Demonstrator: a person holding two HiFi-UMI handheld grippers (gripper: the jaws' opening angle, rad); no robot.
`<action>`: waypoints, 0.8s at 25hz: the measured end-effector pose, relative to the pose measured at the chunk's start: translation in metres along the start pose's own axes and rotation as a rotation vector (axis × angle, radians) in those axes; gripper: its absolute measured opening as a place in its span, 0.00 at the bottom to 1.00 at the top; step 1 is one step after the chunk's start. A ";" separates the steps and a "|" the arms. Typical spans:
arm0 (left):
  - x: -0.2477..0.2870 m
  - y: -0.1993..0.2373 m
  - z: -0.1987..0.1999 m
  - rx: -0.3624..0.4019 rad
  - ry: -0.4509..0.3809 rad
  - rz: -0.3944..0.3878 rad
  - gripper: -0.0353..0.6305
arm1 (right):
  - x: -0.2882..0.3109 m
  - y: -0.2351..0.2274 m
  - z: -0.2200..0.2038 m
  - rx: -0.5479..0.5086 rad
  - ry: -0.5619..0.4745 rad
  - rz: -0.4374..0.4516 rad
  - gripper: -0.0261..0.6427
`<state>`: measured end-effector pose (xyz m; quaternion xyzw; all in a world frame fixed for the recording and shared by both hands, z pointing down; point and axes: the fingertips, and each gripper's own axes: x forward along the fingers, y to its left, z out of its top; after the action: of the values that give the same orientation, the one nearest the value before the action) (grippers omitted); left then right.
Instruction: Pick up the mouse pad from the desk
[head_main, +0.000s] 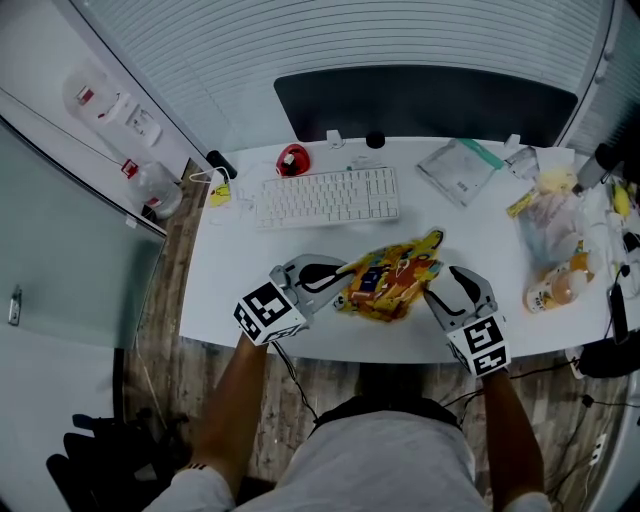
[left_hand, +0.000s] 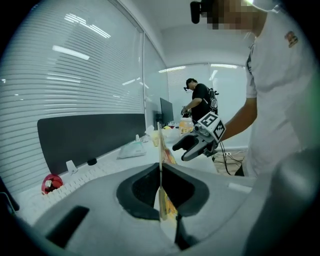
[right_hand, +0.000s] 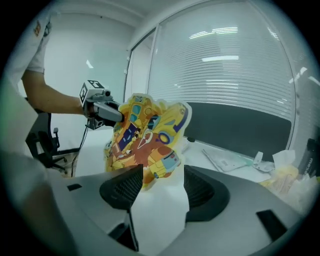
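The mouse pad (head_main: 390, 280), a floppy sheet printed in yellow, orange and blue, hangs lifted just above the white desk (head_main: 225, 290) near its front edge. My left gripper (head_main: 342, 284) is shut on the pad's left edge; in the left gripper view the pad (left_hand: 161, 160) stands edge-on, pinched between the jaws of that gripper (left_hand: 161, 186). My right gripper (head_main: 438, 283) is at the pad's right side with its jaws wide apart. In the right gripper view the pad (right_hand: 145, 132) hangs just ahead of the right gripper (right_hand: 160, 187), and neither pad presses on it.
A white keyboard (head_main: 328, 195) lies behind the pad, with a red object (head_main: 292, 160) to its left. A clear packet (head_main: 460, 170) and bags with bottles (head_main: 555, 240) crowd the right end. A dark partition (head_main: 430, 100) lines the desk's back. Another person (left_hand: 201, 102) stands far off.
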<state>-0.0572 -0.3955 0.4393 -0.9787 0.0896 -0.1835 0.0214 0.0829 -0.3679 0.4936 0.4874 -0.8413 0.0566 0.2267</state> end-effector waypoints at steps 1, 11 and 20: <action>-0.002 -0.001 0.005 0.005 -0.011 0.001 0.09 | -0.002 -0.004 0.001 0.010 -0.009 -0.001 0.37; -0.027 -0.012 0.056 0.056 -0.127 0.030 0.09 | -0.011 -0.016 0.027 0.085 -0.110 0.098 0.38; -0.049 -0.025 0.098 0.001 -0.281 -0.010 0.09 | -0.017 -0.001 0.059 0.165 -0.238 0.325 0.41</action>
<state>-0.0625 -0.3611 0.3323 -0.9952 0.0807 -0.0446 0.0333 0.0719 -0.3737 0.4332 0.3654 -0.9222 0.1032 0.0727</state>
